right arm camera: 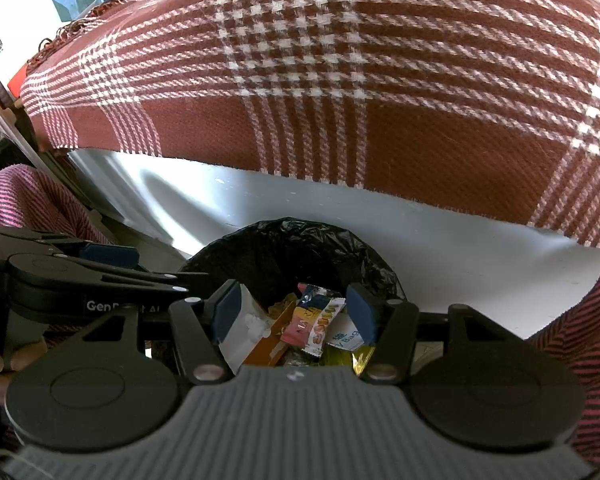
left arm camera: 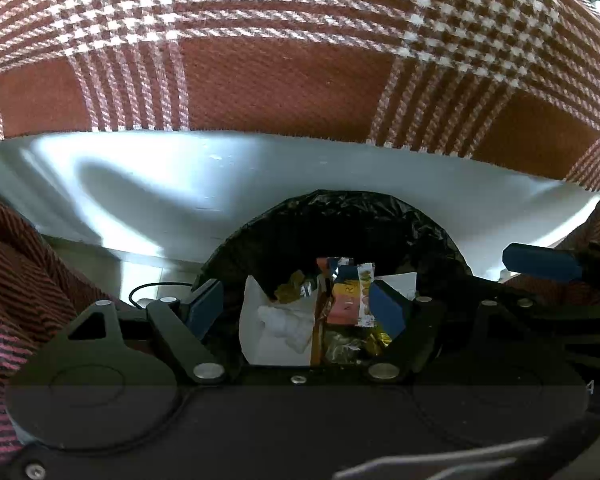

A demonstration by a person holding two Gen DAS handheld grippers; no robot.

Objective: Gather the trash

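Wrappers (right arm camera: 314, 324) fill bin (right arm camera: 260, 248) beside plaid blanket (right arm camera: 340, 80), claws spread above.

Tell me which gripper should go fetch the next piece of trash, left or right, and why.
Either; a slight lean to the right. Both the left gripper and the right gripper hang open and empty above the black-lined bin, over the wrappers. No loose trash shows on the plaid cloth, so nothing really favours one.

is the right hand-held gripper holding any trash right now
No, the right hand-held gripper is open and empty above the bin.
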